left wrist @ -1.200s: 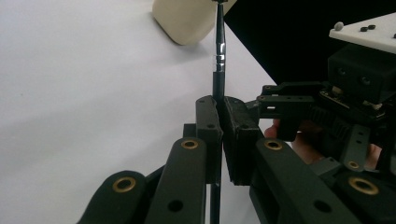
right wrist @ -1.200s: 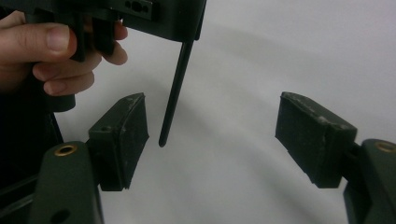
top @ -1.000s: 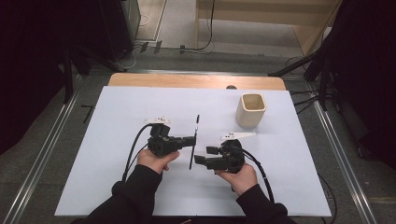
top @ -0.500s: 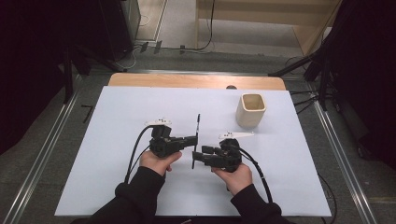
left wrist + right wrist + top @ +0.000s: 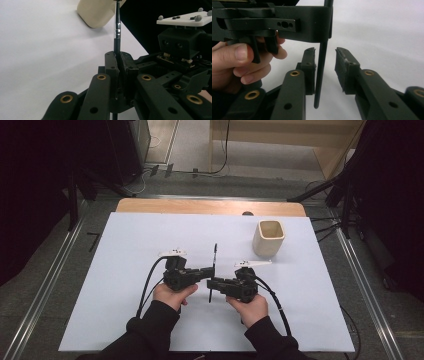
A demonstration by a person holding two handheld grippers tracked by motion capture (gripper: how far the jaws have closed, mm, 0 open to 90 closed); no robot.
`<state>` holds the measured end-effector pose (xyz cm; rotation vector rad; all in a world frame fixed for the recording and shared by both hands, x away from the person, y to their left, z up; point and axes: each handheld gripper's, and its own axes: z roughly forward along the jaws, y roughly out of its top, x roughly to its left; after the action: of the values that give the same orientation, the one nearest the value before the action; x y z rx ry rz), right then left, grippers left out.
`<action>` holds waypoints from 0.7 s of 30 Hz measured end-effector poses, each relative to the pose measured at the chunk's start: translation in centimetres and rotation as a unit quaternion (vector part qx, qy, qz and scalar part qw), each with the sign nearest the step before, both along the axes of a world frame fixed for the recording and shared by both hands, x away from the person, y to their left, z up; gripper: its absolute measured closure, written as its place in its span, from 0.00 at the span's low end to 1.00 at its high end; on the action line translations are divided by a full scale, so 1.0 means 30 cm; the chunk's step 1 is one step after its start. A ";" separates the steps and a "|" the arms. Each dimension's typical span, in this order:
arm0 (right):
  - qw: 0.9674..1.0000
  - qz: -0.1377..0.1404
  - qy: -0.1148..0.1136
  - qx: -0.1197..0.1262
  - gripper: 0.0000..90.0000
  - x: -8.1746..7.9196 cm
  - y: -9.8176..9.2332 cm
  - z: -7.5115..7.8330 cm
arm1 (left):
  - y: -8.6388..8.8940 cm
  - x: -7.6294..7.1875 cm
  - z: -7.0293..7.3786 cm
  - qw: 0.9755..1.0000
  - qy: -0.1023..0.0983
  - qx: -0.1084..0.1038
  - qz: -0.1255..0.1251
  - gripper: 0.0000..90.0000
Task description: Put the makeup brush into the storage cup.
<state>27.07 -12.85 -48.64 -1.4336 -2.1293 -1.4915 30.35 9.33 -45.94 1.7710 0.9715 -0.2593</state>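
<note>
1. The left gripper is held near the middle of the white worktop, its jaws pinching a thin black rod with a silver band on its shaft; in the left gripper view the pads are pressed tight on either side of the rod.
2. The right gripper faces it from the right, just beside it. Its jaws have just been closing with the rod's lower end between them; one pad seems to touch the rod, the other stands clear.
3. A cream cup stands upright on the worktop, far and to the right of both grippers, well apart.
4. The left gripper's body and the person's fingers crowd the left of the right gripper view, close against the rod.
5. Each gripper's black cable trails back toward the person's sleeves
</note>
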 end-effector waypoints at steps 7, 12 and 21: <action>1.000 0.003 0.001 -0.001 0.85 0.005 0.001 -0.004 | -0.004 -0.001 -0.003 1.000 0.004 -0.001 -0.001 0.95; 1.000 0.003 -0.001 0.001 0.90 0.005 0.000 -0.002 | -0.008 -0.002 -0.007 1.000 0.004 0.001 -0.003 0.95; 1.000 0.007 0.010 0.002 0.95 0.005 0.003 -0.003 | -0.011 -0.003 -0.011 1.000 0.004 0.003 -0.005 0.95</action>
<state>27.21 -12.75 -48.75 -1.4240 -2.1201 -1.4696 30.25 9.01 -46.25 1.7818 0.9697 -0.2699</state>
